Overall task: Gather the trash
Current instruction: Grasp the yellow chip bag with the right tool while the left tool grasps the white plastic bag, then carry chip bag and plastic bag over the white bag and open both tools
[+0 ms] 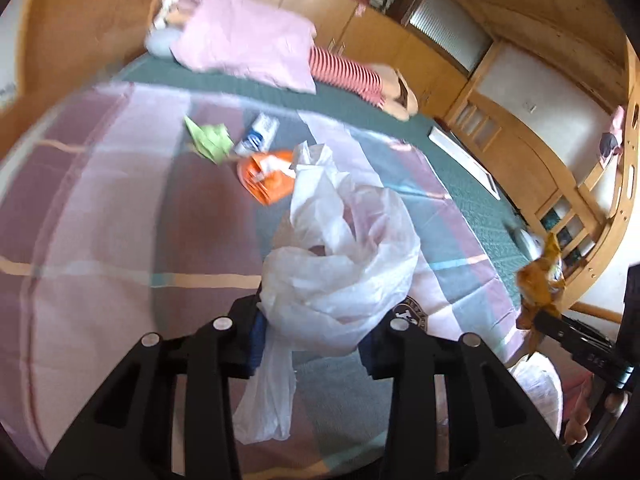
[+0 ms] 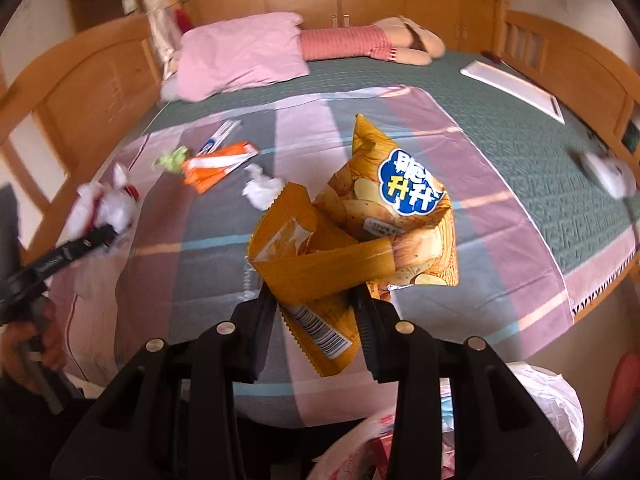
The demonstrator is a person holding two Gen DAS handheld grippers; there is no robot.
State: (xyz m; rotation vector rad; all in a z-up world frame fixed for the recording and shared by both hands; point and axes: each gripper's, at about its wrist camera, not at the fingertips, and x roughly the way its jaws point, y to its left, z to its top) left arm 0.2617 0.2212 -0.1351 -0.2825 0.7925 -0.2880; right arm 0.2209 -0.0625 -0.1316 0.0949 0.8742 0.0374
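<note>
My left gripper is shut on a crumpled white plastic bag and holds it above the bed. My right gripper is shut on a yellow chip bag and holds it above the bed's near edge; the chip bag also shows in the left wrist view. On the plaid sheet lie an orange wrapper, a green crumpled paper, a blue and white wrapper and a white tissue wad. The left gripper with its bag shows in the right wrist view.
A white trash bag sits open below the bed's near edge. A pink pillow, a striped stuffed doll and a white flat box lie at the far side. Wooden bed frame surrounds the green mattress cover.
</note>
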